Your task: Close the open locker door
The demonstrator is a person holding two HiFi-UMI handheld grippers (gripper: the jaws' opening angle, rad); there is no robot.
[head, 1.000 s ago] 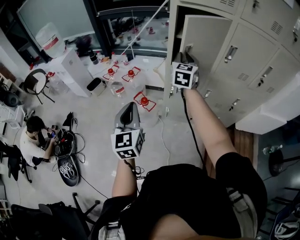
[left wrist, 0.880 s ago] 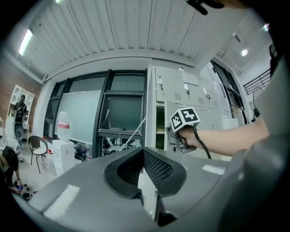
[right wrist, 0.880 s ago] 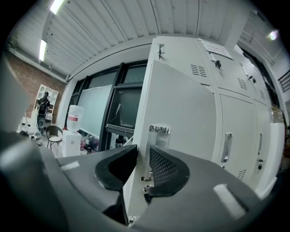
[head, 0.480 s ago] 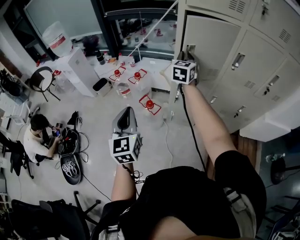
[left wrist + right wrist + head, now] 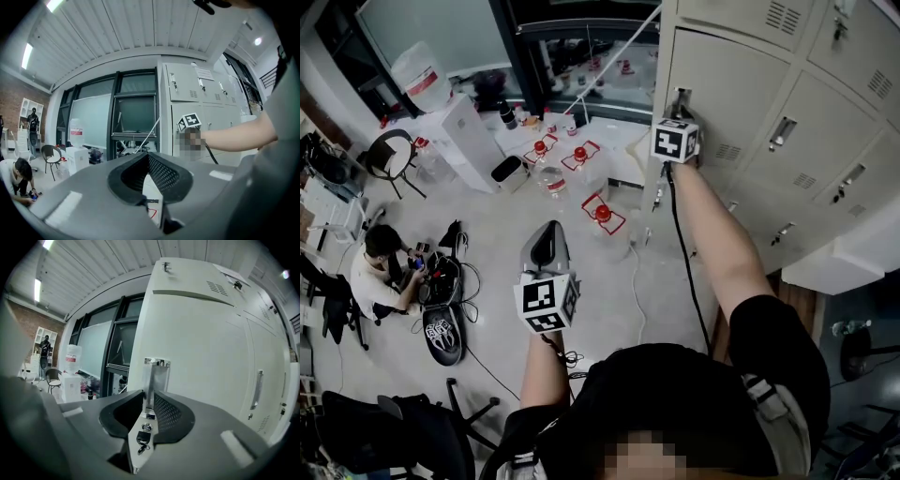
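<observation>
— Nearest the camera, what are the left tongs [image 5: 548,229] doing?
— Hanging narrowly parted, empty. Farther out, the right tongs [image 5: 149,401], jaws just closing, pinch the handle [image 5: 154,376] of the locker door [image 5: 741,94], which sits about flush with its cabinet [image 5: 825,141].

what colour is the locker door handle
Shiny silver handle on a pale grey door; best in the right gripper view.

Locker door [image 5: 741,103] swung flush — right tongs [image 5: 149,405] closing.

we read nothing legible here, red jug label [image 5: 420,81] too small, sheet [image 5: 205,73] on locker [image 5: 183,89] front too blurred
</observation>
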